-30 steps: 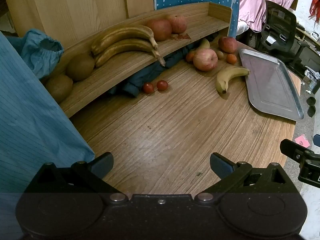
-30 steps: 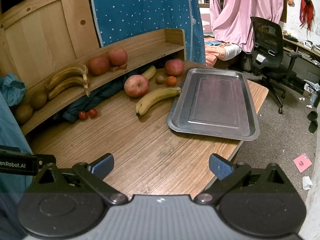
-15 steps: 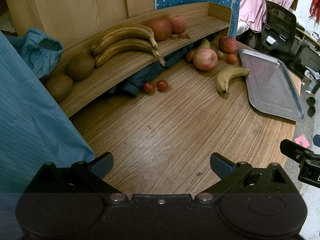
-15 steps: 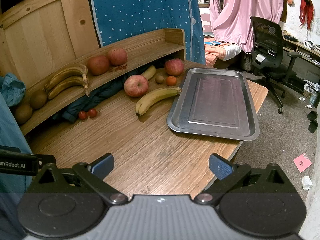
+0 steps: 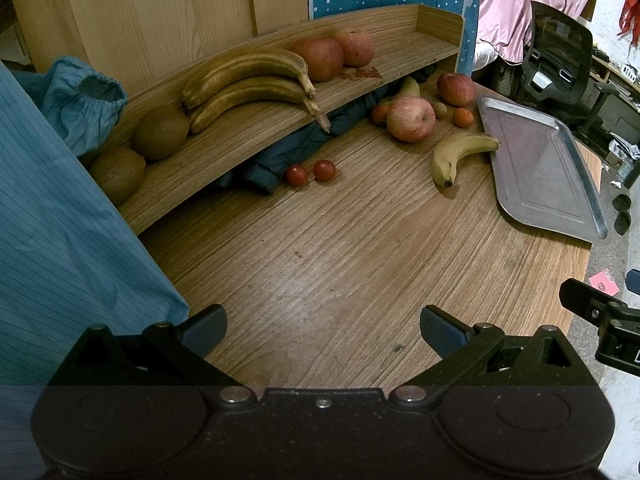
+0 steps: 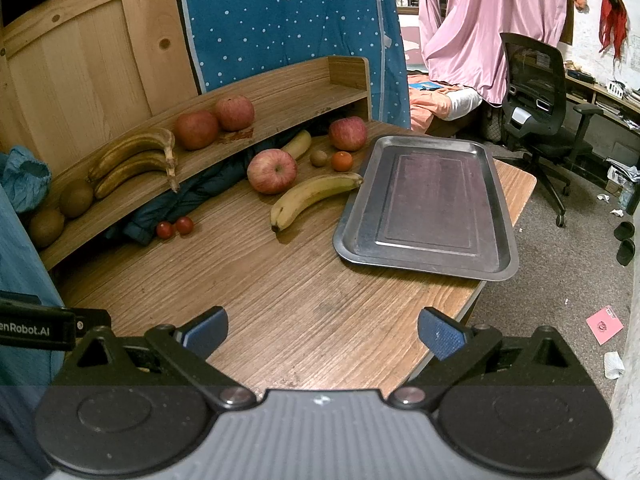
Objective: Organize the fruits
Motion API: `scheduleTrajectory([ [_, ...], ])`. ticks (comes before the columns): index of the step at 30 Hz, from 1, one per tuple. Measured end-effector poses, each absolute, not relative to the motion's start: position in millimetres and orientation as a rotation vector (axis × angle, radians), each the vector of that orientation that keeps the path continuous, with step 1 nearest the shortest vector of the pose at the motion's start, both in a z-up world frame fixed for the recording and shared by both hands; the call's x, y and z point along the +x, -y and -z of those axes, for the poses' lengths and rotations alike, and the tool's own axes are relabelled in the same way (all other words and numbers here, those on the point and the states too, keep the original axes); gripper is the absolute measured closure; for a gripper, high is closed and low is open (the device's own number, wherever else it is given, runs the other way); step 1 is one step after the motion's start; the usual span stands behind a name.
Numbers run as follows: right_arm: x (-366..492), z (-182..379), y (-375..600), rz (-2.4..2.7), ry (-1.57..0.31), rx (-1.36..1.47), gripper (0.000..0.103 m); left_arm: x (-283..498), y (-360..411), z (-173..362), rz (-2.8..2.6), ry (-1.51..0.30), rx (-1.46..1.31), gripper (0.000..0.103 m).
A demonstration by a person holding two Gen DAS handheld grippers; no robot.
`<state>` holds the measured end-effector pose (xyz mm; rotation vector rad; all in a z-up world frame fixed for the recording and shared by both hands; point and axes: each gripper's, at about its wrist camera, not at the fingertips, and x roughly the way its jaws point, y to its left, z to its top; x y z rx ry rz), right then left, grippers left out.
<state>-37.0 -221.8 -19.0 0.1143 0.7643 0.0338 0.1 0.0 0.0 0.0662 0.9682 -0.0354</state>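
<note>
Wood tabletop (image 6: 304, 292) carries everything; raised wood shelf (image 6: 280, 120) runs along its far side w/ dark blue cloth (image 5: 288, 152) stuffed underneath. Metal tray (image 6: 428, 204) lies flat at the right part of the tabletop, nothing in it. Left tool (image 5: 322, 326) and right tool (image 6: 322, 328) both hover over the bare near end, fingers wide apart, gripping nothing.

On shelf: two brown-ish bananas (image 5: 248, 84) side by side, two red apples (image 6: 214, 122) touching, two kiwis (image 5: 138, 148) at the left end.

On tabletop: yellow banana (image 6: 314, 196) just beside the tray's left edge, big apple (image 6: 272, 171) behind it, another apple (image 6: 348, 133) near the shelf's end, 2nd yellow banana (image 6: 298, 144) half under the shelf, small orange (image 6: 342, 161) and tiny kiwi (image 6: 319, 158) btwn the apples, two cherry tomatoes (image 6: 175, 228) next to the cloth.
</note>
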Motion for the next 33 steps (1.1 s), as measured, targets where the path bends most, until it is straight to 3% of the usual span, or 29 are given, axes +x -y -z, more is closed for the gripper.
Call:
scheduleTrajectory([
  [33,-23.4,22.3,225.7,-0.079,-0.784,0.101,0.0,6.9,1.7,9.0,-0.009,-1.017,0.027,0.001],
])
